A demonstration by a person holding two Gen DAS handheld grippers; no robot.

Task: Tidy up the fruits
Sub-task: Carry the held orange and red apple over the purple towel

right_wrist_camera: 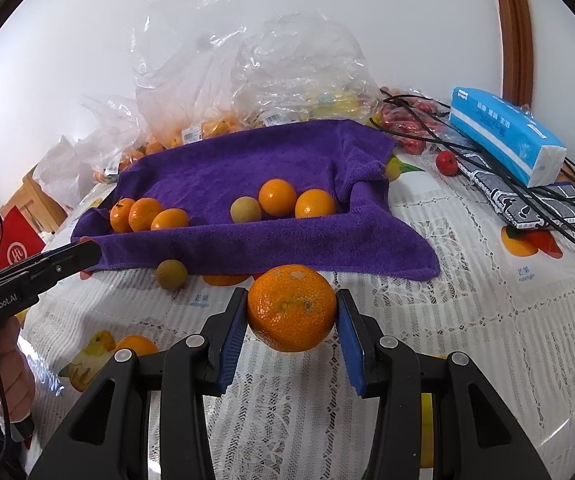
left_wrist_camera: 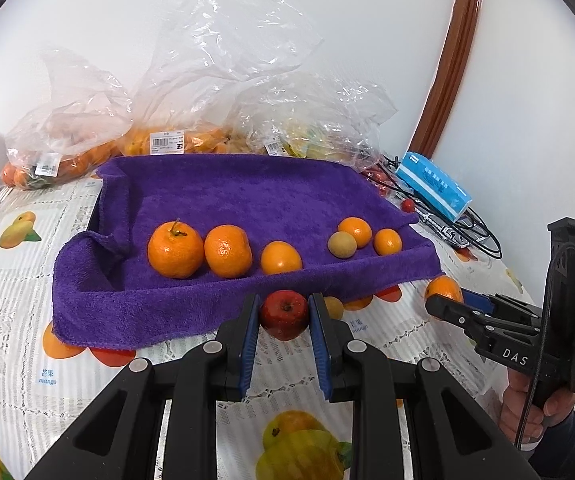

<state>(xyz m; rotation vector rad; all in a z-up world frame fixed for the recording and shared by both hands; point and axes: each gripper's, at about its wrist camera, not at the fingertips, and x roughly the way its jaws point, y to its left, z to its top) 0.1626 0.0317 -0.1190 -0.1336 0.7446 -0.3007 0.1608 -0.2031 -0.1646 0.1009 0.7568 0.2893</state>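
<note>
A tray lined with a purple towel point(left_wrist_camera: 247, 192) point(right_wrist_camera: 247, 160) holds three mandarins point(left_wrist_camera: 223, 250) at its left. At its right lie a small tan fruit point(left_wrist_camera: 341, 244) and two small oranges point(left_wrist_camera: 387, 241). My left gripper point(left_wrist_camera: 283, 304) is shut on a small red apple-like fruit point(left_wrist_camera: 285, 316) just in front of the towel's near edge. My right gripper point(right_wrist_camera: 292, 298) is shut on a large mandarin point(right_wrist_camera: 291, 308) over the tablecloth, near the towel's front right corner. Another small tan fruit point(right_wrist_camera: 171, 274) lies on the table between the two grippers. Each gripper also shows at the edge of the other's view.
Clear plastic bags of fruit point(left_wrist_camera: 159, 120) stand behind the tray against the wall. At the right lie a blue tissue pack point(right_wrist_camera: 507, 136), black cables point(right_wrist_camera: 547, 200), a patterned pouch point(right_wrist_camera: 527, 208) and small red fruits point(right_wrist_camera: 446, 162). A lace tablecloth with fruit prints point(right_wrist_camera: 467, 320) covers the table.
</note>
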